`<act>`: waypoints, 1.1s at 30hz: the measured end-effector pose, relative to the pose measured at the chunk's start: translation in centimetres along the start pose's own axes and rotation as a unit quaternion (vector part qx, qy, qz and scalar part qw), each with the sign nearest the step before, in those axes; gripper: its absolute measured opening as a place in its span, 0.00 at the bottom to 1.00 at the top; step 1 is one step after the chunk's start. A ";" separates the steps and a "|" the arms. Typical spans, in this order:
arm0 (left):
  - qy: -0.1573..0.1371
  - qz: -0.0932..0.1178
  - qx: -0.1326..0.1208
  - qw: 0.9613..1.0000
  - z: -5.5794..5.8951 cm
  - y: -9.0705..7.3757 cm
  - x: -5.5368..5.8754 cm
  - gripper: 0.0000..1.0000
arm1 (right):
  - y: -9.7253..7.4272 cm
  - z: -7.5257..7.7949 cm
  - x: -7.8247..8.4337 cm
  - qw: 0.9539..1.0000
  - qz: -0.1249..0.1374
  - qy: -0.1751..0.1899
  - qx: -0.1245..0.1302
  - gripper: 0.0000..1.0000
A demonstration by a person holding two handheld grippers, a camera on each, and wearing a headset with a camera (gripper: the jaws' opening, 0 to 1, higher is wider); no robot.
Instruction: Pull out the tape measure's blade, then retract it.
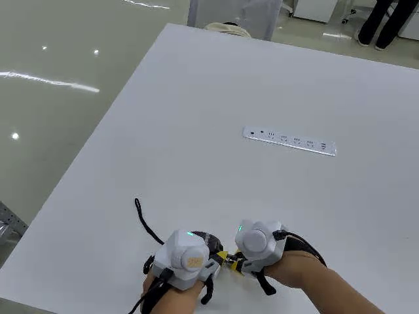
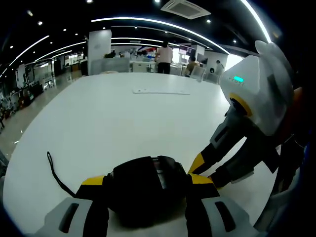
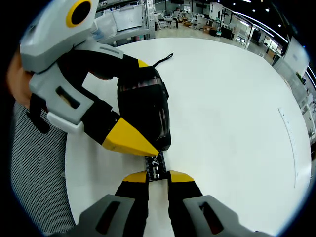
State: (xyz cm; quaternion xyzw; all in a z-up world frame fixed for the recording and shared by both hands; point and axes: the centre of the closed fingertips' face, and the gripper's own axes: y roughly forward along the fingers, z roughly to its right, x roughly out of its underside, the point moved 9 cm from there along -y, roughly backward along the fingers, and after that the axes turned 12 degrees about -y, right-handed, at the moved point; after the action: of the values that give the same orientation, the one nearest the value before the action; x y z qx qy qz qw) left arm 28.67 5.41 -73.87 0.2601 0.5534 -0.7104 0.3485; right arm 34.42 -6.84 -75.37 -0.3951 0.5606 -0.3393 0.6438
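A black tape measure (image 2: pixel 145 190) rests on the white table (image 1: pixel 216 111) near its front edge, my left gripper (image 2: pixel 148 183) shut around its case. Its black wrist strap (image 1: pixel 145 222) trails off to the left on the table. In the right gripper view the case (image 3: pixel 144 106) lies just ahead, with a short stretch of blade (image 3: pixel 155 168) sticking out of it. My right gripper (image 3: pixel 157 175) is shut on that blade end. In the head view both grippers sit close together, left gripper (image 1: pixel 190 261) and right gripper (image 1: pixel 230 260), almost touching.
A white power strip (image 1: pixel 289 140) lies flat further back on the table, right of centre. A chair back (image 1: pixel 229 27) stands past the far edge. A person's legs (image 1: pixel 386 23) show at the top right. The table's left edge drops to a glossy floor.
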 end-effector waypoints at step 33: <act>-0.005 0.000 0.008 1.000 -0.1 -0.1 0.0 0.59 | 0.7 0.6 -1.4 0.998 0.043 -0.038 -0.021 0.14</act>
State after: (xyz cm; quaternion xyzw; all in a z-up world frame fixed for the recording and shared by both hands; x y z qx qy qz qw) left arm 28.63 5.52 -73.85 0.2594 0.5458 -0.7163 0.3490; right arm 34.77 -5.19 -75.34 -0.3969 0.5594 -0.2845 0.6698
